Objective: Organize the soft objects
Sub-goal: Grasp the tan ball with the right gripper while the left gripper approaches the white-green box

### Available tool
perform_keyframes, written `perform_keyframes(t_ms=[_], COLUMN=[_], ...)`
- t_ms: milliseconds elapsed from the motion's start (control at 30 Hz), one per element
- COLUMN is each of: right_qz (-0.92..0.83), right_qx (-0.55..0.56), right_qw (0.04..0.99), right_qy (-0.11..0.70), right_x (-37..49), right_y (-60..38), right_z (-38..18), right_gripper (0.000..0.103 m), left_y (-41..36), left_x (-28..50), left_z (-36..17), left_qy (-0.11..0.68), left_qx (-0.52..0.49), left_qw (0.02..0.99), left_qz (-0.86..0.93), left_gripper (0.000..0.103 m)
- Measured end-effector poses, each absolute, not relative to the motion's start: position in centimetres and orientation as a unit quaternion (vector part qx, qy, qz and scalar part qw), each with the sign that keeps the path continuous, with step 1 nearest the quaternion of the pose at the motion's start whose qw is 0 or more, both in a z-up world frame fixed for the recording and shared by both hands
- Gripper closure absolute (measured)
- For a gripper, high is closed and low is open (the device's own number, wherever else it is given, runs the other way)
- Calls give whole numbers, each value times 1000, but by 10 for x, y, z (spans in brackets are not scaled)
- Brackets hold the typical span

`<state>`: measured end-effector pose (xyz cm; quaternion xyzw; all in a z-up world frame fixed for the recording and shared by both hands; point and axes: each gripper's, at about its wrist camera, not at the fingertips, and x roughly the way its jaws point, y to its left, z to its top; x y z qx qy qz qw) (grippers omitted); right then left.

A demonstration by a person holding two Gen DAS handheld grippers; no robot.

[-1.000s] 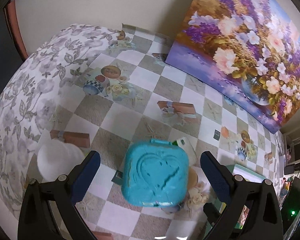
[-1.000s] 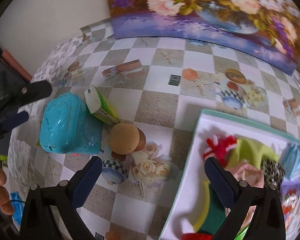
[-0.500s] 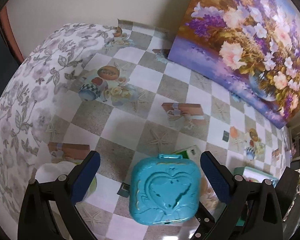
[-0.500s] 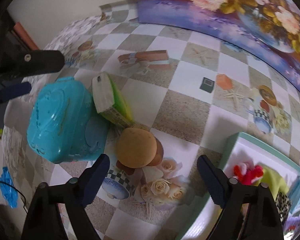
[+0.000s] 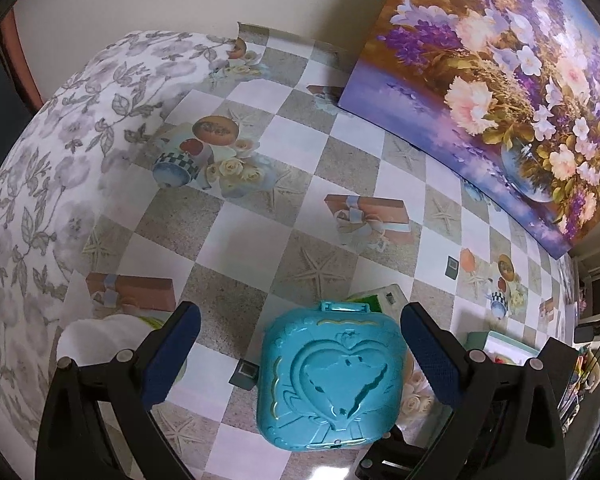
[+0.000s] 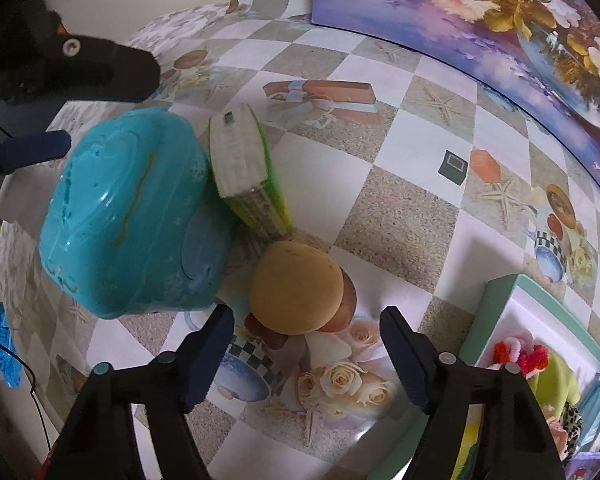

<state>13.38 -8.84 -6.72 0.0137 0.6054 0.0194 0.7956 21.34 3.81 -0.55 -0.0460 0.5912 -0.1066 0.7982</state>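
A table (image 6: 404,216) covered in a checkered printed cloth carries a turquoise heart-embossed case (image 6: 128,216), a green-and-white packet (image 6: 248,176), a tan ball (image 6: 296,288), and a teal-rimmed box (image 6: 500,300).

The green-rimmed box (image 6: 496,312) runs off the right edge; the teal case (image 5: 332,376) hides most of the green packet (image 5: 374,300), perhaps tissues.

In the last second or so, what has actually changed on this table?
The right gripper came down toward the tan ball, its jaws closing in around it but not yet touching. The left gripper drifted slightly, open above the turquoise case. Nothing was grabbed or released. The case, the green-and-white pack and the tray stayed put.
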Motion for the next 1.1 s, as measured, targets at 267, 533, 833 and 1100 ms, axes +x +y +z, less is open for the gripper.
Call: perform_keyframes(t_ms=[267, 533, 833, 1100], right_qz=[21, 20, 23, 20], right_qx=[15, 13, 23, 34], right_qw=[796, 803, 804, 802], right_qy=[604, 595, 593, 596], right_x=[135, 144, 144, 138], right_y=[-84, -77, -83, -94], right_z=[-73, -75, -73, -64], right_gripper=[35, 51, 53, 53], left_y=[43, 45, 45, 38], left_x=[215, 216, 216, 215], left_z=[-7, -8, -7, -8], left_qy=[593, 590, 590, 592], left_qx=[-51, -57, -63, -59], left_qw=[798, 800, 799, 798], left_qz=[-96, -91, -94, -95], left_gripper=[3, 3, 3, 3])
